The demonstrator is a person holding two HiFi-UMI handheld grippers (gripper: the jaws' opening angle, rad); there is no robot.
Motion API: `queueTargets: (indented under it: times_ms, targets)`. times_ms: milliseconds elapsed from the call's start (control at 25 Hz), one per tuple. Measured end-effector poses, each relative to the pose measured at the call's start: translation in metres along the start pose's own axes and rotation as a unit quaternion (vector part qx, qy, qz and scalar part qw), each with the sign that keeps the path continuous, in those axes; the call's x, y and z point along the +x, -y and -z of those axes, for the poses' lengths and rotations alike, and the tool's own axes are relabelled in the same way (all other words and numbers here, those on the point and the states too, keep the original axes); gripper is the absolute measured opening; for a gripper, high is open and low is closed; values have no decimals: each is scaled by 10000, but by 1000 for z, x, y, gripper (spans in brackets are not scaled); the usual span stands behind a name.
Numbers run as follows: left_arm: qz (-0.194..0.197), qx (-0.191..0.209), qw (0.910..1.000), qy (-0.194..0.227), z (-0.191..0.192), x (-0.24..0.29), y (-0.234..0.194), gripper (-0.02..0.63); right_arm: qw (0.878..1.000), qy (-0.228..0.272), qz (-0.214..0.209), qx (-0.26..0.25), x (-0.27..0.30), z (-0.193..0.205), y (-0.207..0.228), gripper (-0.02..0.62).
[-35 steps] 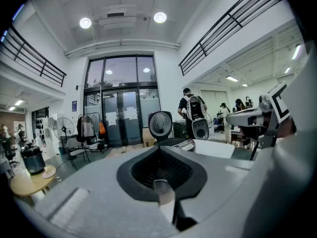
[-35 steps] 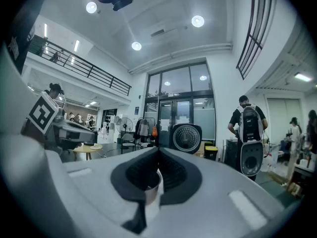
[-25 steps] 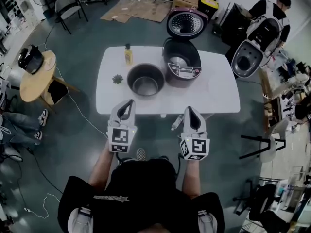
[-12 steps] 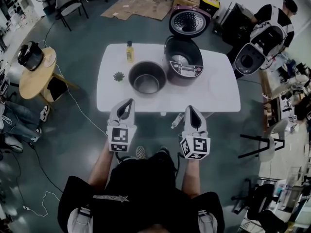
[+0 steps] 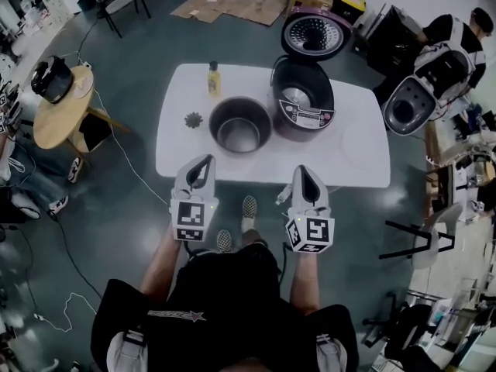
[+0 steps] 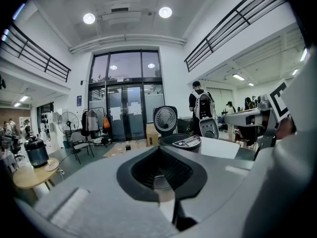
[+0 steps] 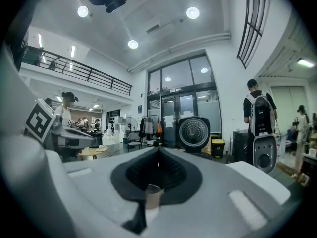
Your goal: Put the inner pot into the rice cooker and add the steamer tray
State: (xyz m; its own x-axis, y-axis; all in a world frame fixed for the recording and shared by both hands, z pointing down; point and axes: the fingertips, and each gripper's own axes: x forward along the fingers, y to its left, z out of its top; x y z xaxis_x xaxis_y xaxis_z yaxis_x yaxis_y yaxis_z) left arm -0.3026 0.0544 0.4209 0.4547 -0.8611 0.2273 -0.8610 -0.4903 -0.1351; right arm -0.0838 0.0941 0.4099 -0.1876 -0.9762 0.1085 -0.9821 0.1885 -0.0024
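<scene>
Table (image 5: 356,149) holds pot (image 5: 239,130), cooker (image 5: 302,99), maybe bottle (image 5: 213,78), one each; left tool (image 5: 208,162), right tool (image 5: 301,172) closed.

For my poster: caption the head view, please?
Person holds the left gripper and right gripper, jaws shut, before a white table with inner pot beside open rice cooker.

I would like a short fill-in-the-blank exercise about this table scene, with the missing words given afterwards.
1. The lid of the rice cooker on the white table is ____.
2. In the head view, the inner pot stands to the ____ of the rice cooker.
3. The left hand-held gripper and the right hand-held gripper both have their jaws ____, with nothing between them.

Missing words: open; left; shut
</scene>
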Motion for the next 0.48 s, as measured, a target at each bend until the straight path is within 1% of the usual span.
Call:
queueTargets:
  times_ms: [360,480]
  targets:
    - [-241,-134,9992,-284,7,55,-13,11,9988,-232,-428,78,71,12,14,3]
    - [-290,-220,9984,-435,17,70,-15,11,9978,-362,-547,112,89,23,16,3]
